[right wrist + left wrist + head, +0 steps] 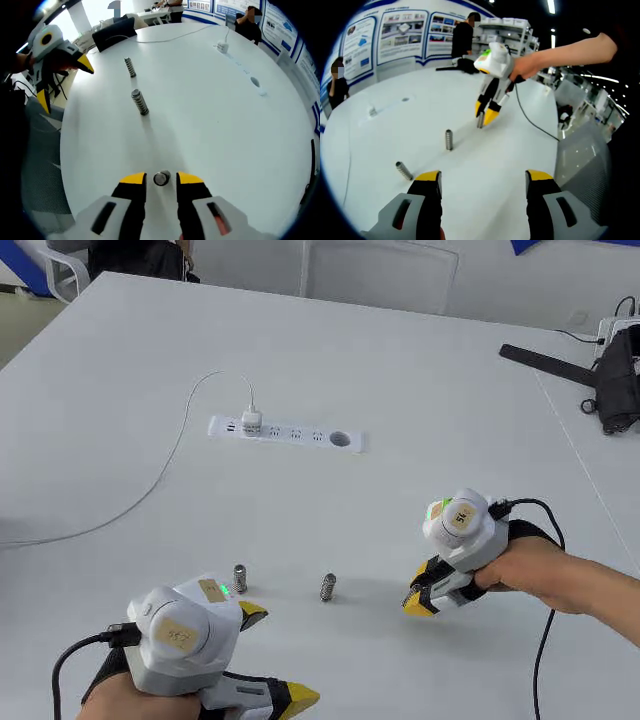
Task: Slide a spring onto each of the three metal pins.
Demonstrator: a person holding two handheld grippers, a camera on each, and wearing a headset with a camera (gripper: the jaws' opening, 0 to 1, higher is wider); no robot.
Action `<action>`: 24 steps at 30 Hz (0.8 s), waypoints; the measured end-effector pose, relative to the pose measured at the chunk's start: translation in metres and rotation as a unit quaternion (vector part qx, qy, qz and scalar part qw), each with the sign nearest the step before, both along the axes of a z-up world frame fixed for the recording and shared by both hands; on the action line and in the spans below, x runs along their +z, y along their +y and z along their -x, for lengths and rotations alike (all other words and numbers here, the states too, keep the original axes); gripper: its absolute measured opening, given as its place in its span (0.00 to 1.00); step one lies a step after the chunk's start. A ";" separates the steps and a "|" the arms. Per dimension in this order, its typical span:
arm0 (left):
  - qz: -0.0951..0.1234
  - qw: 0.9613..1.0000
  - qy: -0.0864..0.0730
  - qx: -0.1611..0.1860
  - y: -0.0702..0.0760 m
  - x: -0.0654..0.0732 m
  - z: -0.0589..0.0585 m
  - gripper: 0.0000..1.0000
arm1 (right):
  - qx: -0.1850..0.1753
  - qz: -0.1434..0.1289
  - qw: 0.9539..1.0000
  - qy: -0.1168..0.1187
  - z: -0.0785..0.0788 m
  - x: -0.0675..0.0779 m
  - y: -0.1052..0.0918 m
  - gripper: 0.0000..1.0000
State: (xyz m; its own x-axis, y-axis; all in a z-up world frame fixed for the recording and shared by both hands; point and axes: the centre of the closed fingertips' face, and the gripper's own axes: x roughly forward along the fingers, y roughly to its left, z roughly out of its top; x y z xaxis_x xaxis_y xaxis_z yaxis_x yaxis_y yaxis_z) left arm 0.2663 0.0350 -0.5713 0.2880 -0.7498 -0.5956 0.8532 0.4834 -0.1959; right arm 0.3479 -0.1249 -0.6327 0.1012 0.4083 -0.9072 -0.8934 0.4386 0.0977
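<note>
Two metal pins with springs on them stand upright on the white table: one near my left gripper, the other mid-table. My left gripper hangs open and holds nothing, with those pins ahead of it. My right gripper points down at the table to the right. Its jaws close in on the round top of a third spring, which stands on the table. The same spring is seen between the right gripper's yellow tips in the left gripper view.
A white power strip with a plugged-in charger and a cable lies further back on the table. Black equipment sits at the far right edge. People stand by poster boards beyond the table.
</note>
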 end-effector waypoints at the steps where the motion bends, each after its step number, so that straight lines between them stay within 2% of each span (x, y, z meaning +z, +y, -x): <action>1: 0.000 1.000 -0.001 0.000 0.000 0.000 0.000 0.69 | -0.003 0.000 1.000 -0.001 0.001 0.001 -0.002 0.26; 6: -0.002 1.000 -0.002 0.000 0.001 0.001 0.002 0.69 | -0.030 -0.006 0.999 -0.009 0.004 0.009 -0.015 0.31; 12: -0.001 1.000 -0.004 0.002 0.004 0.003 0.002 0.69 | -0.073 -0.031 0.997 -0.018 0.006 0.021 -0.027 0.33; 18: 0.000 1.000 -0.006 0.011 0.008 0.005 0.002 0.69 | -0.118 -0.063 0.991 -0.028 0.009 0.032 -0.032 0.35; 24: -0.002 1.000 -0.006 0.021 0.014 0.005 0.001 0.69 | -0.150 -0.084 0.984 -0.040 0.010 0.038 -0.036 0.37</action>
